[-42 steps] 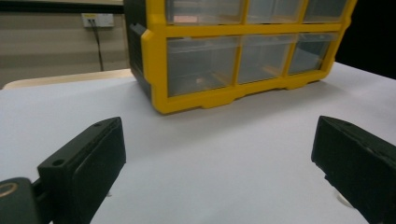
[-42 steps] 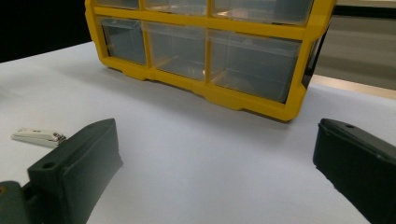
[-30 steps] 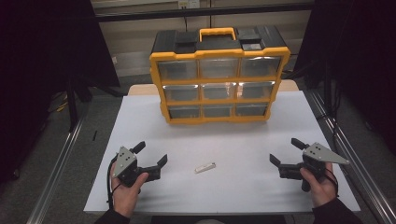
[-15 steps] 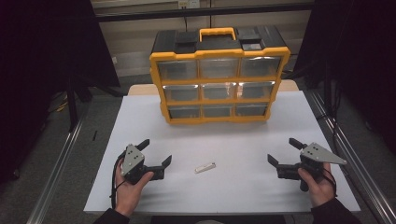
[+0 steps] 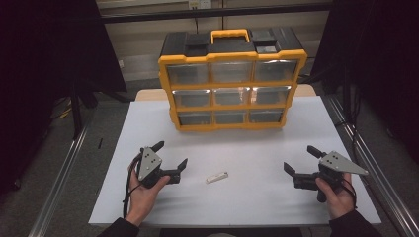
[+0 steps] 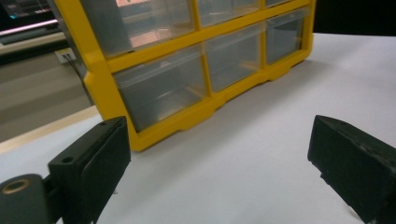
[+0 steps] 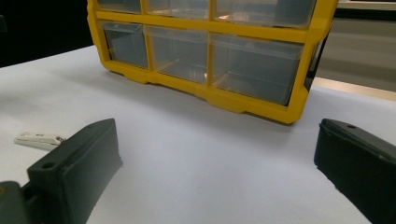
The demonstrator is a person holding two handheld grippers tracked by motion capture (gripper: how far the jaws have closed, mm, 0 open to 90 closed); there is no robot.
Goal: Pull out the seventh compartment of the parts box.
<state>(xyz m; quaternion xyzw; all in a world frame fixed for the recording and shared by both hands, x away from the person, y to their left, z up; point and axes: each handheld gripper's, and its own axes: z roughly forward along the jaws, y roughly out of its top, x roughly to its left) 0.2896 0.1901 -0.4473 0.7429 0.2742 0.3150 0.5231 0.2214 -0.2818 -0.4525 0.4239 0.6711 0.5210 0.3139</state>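
A yellow and black drawer cabinet (image 5: 231, 79) with clear drawers stands at the back middle of the white table; its lower drawers show close in the left gripper view (image 6: 187, 74) and the right gripper view (image 7: 210, 51). A small white stick-shaped object (image 5: 217, 177) lies flat on the table between my hands, also seen at the left of the right gripper view (image 7: 38, 138). My left gripper (image 5: 170, 155) is open and empty, just left of the white object. My right gripper (image 5: 300, 159) is open and empty near the table's right front, farther from it.
The white table top (image 5: 247, 143) has bare room in front of the cabinet. Metal rails (image 5: 368, 163) run along both sides of the table. Dark curtains hang at the left and right, and a wooden edge (image 5: 148, 94) shows behind the table.
My left gripper has moved right and slightly forward, closer to the white object. The right gripper has barely shifted. The white object and cabinet have not moved.
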